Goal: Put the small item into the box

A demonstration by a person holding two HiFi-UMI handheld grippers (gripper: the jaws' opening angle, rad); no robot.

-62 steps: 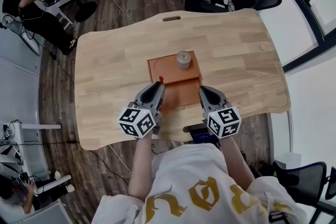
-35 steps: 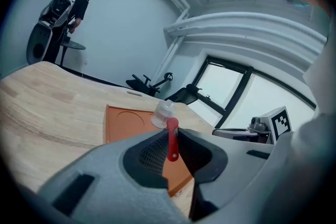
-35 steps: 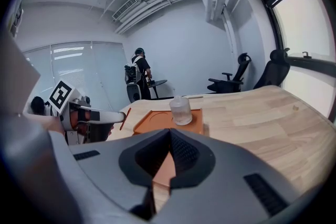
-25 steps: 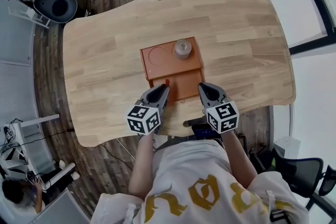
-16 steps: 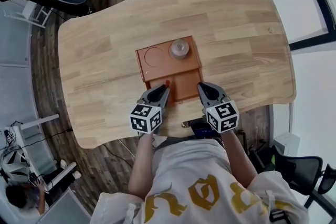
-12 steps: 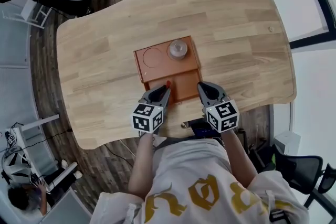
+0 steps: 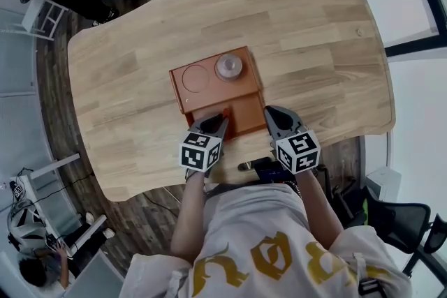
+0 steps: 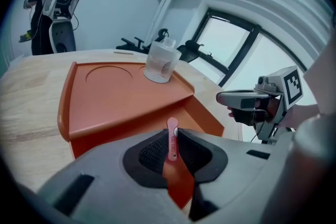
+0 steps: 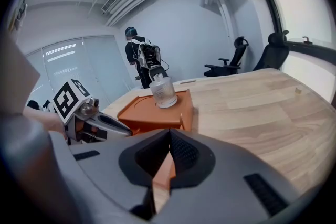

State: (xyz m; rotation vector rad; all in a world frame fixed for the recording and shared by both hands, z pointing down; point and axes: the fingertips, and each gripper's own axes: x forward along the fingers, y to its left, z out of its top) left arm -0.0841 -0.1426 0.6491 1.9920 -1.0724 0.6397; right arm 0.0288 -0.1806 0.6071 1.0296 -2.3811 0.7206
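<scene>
Tabletop (image 7: 314,45) of pale wood is filling most of the head view, with an orange box (image 7: 209,91) lying at its centre. Left gripper (image 7: 218,121) is hovering at the lower compartment's near-left corner, its jaws pinching a small red clip-like strip (image 8: 171,140). The strip's long axis is running along the jaws, its rounded end pointing toward the box's raised tier. Right gripper (image 7: 271,112) is waiting just beside the box's right edge, jaws pressed together on nothing. A clear glass bottle (image 7: 228,66) is standing upright on the raised tier beside a round recess (image 7: 195,78).
</scene>
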